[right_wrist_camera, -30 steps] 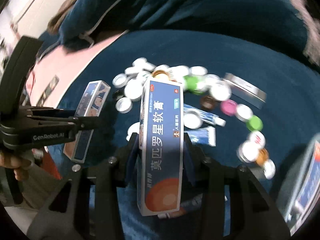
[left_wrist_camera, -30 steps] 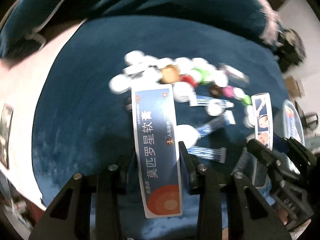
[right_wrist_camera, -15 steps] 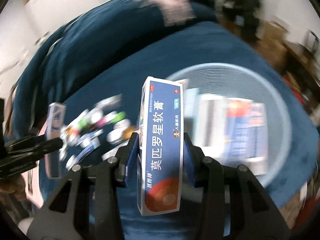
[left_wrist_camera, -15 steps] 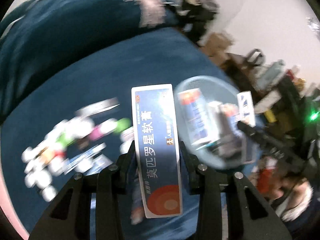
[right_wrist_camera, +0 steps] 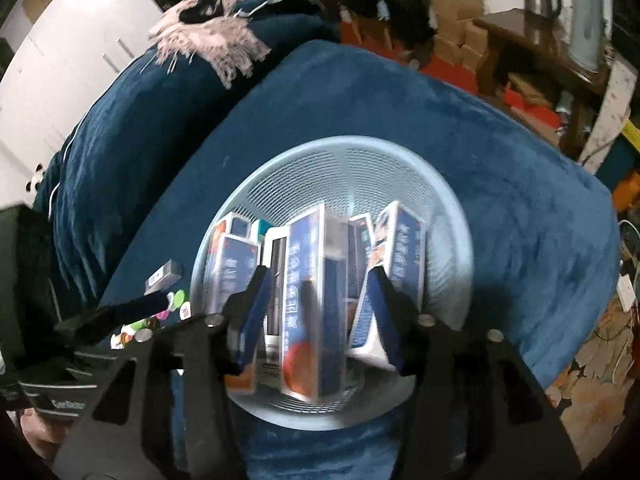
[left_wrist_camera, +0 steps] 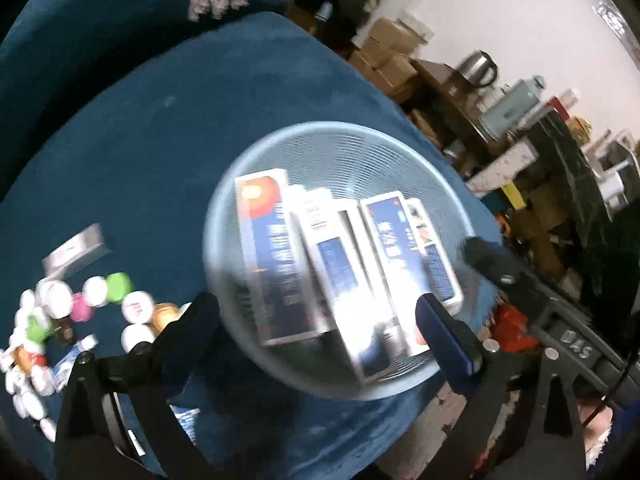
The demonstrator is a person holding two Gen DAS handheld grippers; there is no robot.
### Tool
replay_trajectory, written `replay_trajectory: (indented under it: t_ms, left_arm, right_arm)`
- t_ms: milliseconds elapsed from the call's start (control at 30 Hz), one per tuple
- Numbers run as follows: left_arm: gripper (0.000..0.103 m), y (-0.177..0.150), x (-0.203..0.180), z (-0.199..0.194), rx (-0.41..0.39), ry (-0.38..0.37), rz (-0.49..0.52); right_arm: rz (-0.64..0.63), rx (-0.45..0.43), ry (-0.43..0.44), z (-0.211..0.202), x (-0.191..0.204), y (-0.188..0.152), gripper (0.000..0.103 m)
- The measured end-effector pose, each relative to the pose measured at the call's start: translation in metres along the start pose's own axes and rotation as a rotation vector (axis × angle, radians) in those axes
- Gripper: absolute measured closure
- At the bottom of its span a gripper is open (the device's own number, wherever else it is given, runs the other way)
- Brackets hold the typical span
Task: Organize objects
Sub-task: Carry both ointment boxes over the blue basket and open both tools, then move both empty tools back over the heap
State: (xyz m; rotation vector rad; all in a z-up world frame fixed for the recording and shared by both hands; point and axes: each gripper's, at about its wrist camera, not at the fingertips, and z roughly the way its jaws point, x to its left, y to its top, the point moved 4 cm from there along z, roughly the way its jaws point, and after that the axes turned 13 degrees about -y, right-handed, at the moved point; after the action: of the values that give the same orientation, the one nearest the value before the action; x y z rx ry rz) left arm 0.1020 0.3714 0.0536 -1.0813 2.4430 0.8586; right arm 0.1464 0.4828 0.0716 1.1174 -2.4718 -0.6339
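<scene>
A light blue mesh basket (left_wrist_camera: 340, 156) (right_wrist_camera: 348, 168) stands on the blue cloth and holds several blue-and-white medicine boxes. My left gripper (left_wrist_camera: 316, 300) hangs above it, jaws opening wide; its pads touch nothing. Below it lies a blue box with an orange disc (left_wrist_camera: 266, 252), beside a blurred white-and-blue box (left_wrist_camera: 344, 280). My right gripper (right_wrist_camera: 319, 273) is over the same basket, jaws opening. A blurred blue box with an orange disc (right_wrist_camera: 308, 304) stands between its fingers, clear of both pads. Each gripper shows at the edge of the other's view.
Several bottle caps (left_wrist_camera: 96, 292), small tubes (left_wrist_camera: 76, 354) and a silver box (left_wrist_camera: 76, 250) lie on the cloth left of the basket. A pink fringed cloth (right_wrist_camera: 212, 36) lies on the blue cushion behind. Cardboard boxes and a kettle (left_wrist_camera: 478, 68) crowd the right.
Both grippers swung from over the caps to above the basket. Each held a blue box and has now spread its jaws and let it go into the basket.
</scene>
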Motion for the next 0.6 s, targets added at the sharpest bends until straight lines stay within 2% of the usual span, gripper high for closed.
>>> replay_trajectory:
  t_ms: [33,100,133,267,400,600]
  left_arm:
    - [0.001,-0.002,0.005,-0.008,-0.017,0.025,0.002]
    - [0.001,-0.008,0.021,-0.023,-0.046,0.084,0.002]
    - [0.001,-0.012,0.028,-0.03,-0.056,0.107,-0.004]
    - [0.001,-0.027,0.056,-0.052,-0.085,0.169,-0.042]
    - [0.001,-0.051,0.091,-0.079,-0.127,0.207,-0.113]
    - [0.001,-0.094,0.167,-0.11,-0.155,0.252,-0.289]
  right_arm:
    - [-0.011,-0.026,-0.01,-0.004,-0.002,-0.001,0.031]
    - [-0.022,-0.059,-0.011,-0.008,-0.003,-0.003,0.016]
    - [-0.037,-0.075,-0.007,-0.01,0.0,-0.004,0.012]
    - [-0.12,-0.11,0.002,-0.015,0.025,-0.013,0.011]
    - [-0.226,-0.106,0.037,-0.015,0.062,-0.025,0.008]
    - [-0.384,-0.098,0.077,-0.015,0.116,-0.052,0.008]
